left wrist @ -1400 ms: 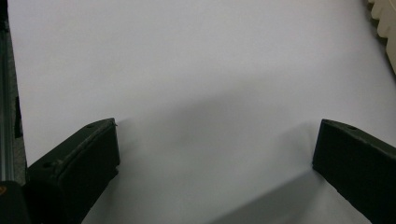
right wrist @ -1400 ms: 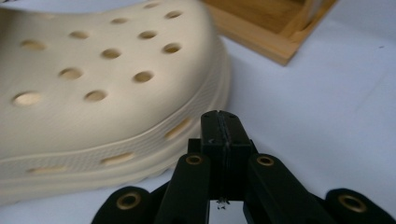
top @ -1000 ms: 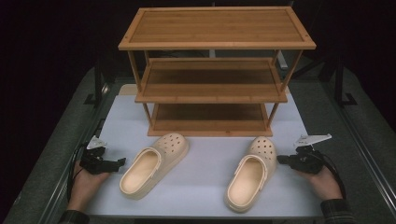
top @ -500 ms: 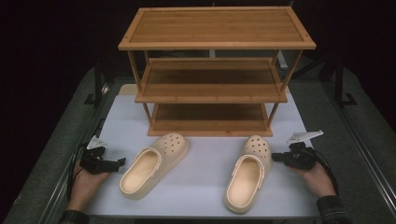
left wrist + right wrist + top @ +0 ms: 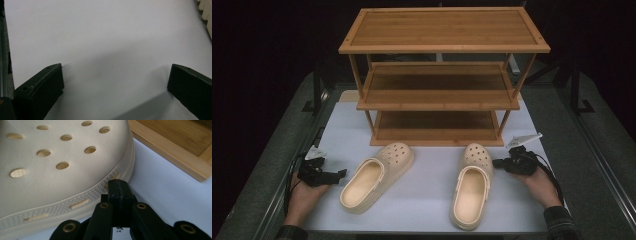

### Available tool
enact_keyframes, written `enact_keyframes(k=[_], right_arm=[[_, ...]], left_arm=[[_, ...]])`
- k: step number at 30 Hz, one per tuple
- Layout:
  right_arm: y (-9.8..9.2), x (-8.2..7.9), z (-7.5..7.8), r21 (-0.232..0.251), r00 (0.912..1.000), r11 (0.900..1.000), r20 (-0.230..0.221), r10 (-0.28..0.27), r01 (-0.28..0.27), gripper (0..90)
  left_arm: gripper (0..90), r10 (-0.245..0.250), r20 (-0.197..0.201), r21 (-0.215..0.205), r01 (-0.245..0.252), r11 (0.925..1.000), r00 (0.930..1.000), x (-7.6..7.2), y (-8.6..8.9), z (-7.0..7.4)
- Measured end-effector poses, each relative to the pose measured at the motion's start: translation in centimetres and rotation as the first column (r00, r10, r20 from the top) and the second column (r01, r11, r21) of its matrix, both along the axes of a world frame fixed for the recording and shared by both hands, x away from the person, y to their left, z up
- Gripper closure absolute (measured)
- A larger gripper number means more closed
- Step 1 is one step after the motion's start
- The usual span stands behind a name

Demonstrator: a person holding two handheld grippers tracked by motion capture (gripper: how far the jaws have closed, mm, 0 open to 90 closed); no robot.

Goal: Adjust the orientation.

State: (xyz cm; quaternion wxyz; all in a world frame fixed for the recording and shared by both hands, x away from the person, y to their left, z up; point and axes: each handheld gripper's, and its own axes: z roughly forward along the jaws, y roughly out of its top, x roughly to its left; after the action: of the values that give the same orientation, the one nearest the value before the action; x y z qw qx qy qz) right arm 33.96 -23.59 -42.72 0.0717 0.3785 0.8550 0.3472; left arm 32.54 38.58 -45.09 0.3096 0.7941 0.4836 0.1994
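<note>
High view: three-tier bamboo shoe rack [image 5: 439, 75]; two cream perforated foam clogs [image 5: 471, 185] lie before it on white mat [image 5: 422, 200]. Left gripper [image 5: 337, 174], jaws spread wide, beside left clog [image 5: 377, 175]. Right gripper view: right gripper [image 5: 119, 191], jaws pressed together, tips just at right clog's toe sole rim.

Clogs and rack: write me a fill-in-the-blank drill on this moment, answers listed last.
1. The wooden rack has ___ shelves.
2. The right gripper has its jaws ___, tips at the side of the right clog.
3. The left gripper has its jaws ___ over the white mat.
4. Both clogs' toes point toward the ___.

Answers: three; shut; open; rack
</note>
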Motion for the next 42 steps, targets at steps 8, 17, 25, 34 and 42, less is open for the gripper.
enact_keyframes(k=[8, 17, 25, 34, 42], right_arm=[[1.9, 1.2, 0.0, -0.008, 0.9997, 1.0, -0.001, 0.025, -0.025, 89.8], [4.6, 2.6, 0.0, -0.016, 0.9981, 0.998, 0.002, 0.062, -0.062, 89.9], [7.1, 3.3, 0.0, -0.023, 0.9944, 0.994, 0.011, 0.105, -0.104, 89.9], [10.1, 3.8, 0.1, -0.017, 0.9887, 0.989, 0.021, 0.148, -0.148, 89.9], [9.9, 3.8, 0.3, 0.004, 0.9921, 0.992, 0.025, 0.123, -0.123, 89.5]], left_arm=[[0.0, 0.0, 0.0, 0.0, 0.0, 1.0, 1.0, 0.0, 0.0, 0.0], [0.0, 0.0, -0.001, 0.0, 0.0, 1.0, 1.0, 0.0, 0.0, 0.0], [0.0, 0.0, 0.0, 0.0, 0.0, 1.0, 1.0, 0.0, 0.0, 0.0], [0.0, 0.0, 0.0, 0.0, 0.0, 1.0, 1.0, 0.0, 0.0, 0.0], [0.0, 0.0, 0.0, -0.001, 0.0, 1.0, 1.0, 0.0, 0.0, 0.0]])
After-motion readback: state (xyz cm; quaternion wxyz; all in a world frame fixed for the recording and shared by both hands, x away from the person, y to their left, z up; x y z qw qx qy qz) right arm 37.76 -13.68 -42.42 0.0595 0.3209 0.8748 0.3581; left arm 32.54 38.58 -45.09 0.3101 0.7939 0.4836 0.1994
